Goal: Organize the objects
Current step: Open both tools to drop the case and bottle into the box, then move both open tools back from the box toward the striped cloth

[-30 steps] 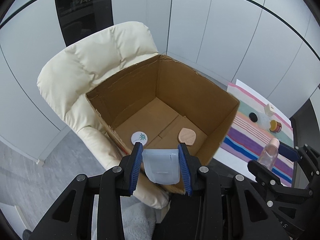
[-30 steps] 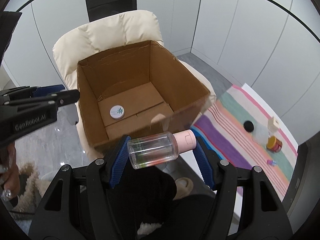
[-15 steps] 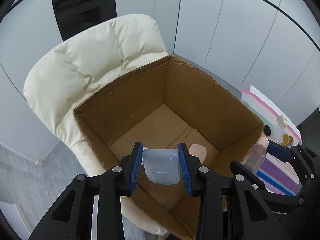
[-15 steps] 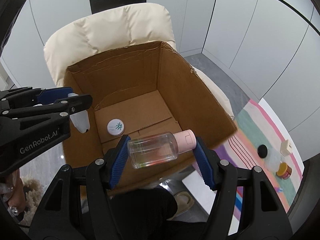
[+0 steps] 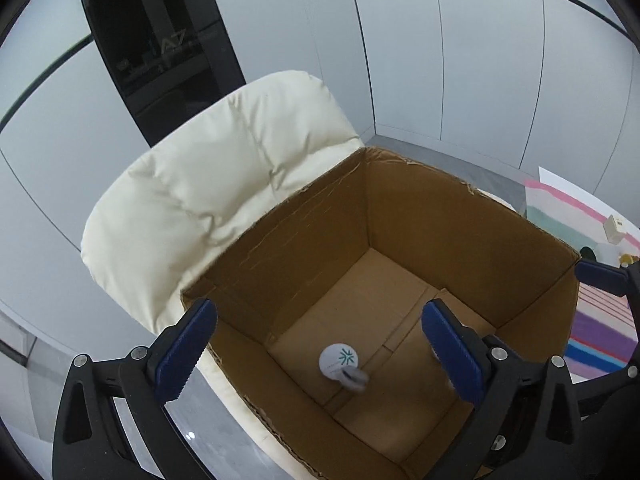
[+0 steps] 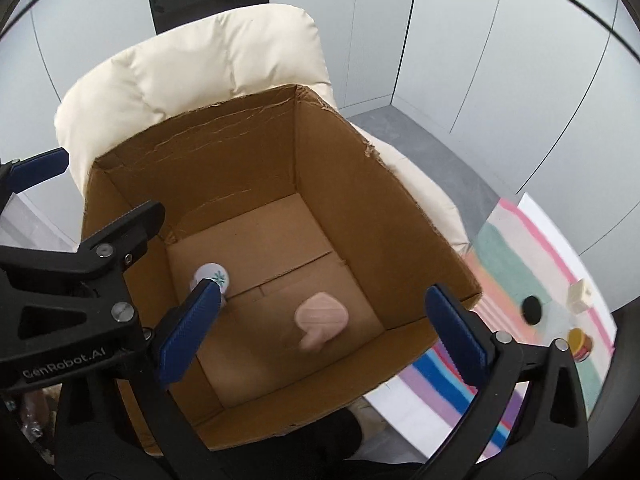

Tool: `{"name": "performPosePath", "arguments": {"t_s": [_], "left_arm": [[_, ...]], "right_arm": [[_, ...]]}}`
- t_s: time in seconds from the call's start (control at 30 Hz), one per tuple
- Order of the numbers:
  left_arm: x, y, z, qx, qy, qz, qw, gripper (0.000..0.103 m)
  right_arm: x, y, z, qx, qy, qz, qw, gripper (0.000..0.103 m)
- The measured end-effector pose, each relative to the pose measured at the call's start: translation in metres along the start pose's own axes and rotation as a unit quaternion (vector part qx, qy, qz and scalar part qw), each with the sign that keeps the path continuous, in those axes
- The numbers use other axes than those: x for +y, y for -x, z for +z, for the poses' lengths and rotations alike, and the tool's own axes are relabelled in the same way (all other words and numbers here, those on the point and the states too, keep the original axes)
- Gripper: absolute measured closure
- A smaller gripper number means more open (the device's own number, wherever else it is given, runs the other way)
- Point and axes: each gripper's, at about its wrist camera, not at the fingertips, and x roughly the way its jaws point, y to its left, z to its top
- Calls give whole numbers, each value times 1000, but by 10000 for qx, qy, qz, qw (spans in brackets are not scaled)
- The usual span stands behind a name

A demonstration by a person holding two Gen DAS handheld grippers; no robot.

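An open cardboard box stands on a cream chair. On its floor lie a white round lid and a pink puff. My left gripper hangs over the box's near corner, its jaws opening with nothing pressed between them. A pale blurred container lies just below the lid. My right gripper is above the box's near side, jaws opening too. Under the puff is a blurred pink smear like the bottle's cap. The left gripper shows at the box's left rim.
The padded cream chair holds the box. To the right lies a striped cloth with a black lid, a small cream box and a yellow and red jar. A dark panel stands behind the chair.
Both grippers have moved in over the box and opened. The pale container has left the left jaws and the clear bottle with the pink cap has left the right jaws; both dropped into the box.
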Motion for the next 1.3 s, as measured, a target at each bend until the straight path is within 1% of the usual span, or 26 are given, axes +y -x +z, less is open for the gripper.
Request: {"name": "performPosePath", "arguments": {"t_s": [0.23, 0.53, 0.73, 0.97, 1.1, 1.3], "left_arm": [[7, -2, -2, 179, 212, -351, 9990, 0], [3, 7, 0, 106, 198, -397, 9990, 0], [5, 19, -4, 119, 271, -547, 9981, 0], [14, 39, -20, 145, 415, -628, 9971, 0], [20, 53, -33, 168, 535, -782, 9954, 0], [23, 70, -56, 255, 577, -942, 9936, 0]], "right_arm": [[-4, 2, -3, 0, -81, 92, 9999, 0], [-12, 15, -6, -54, -178, 108, 9998, 0], [-14, 29, -12, -72, -234, 97, 9997, 0], [-16, 53, -27, -120, -331, 26, 9994, 0], [-15, 73, -40, -189, -386, -10, 9991, 0], [-19, 93, -63, -180, -537, -56, 9984, 0]]}}
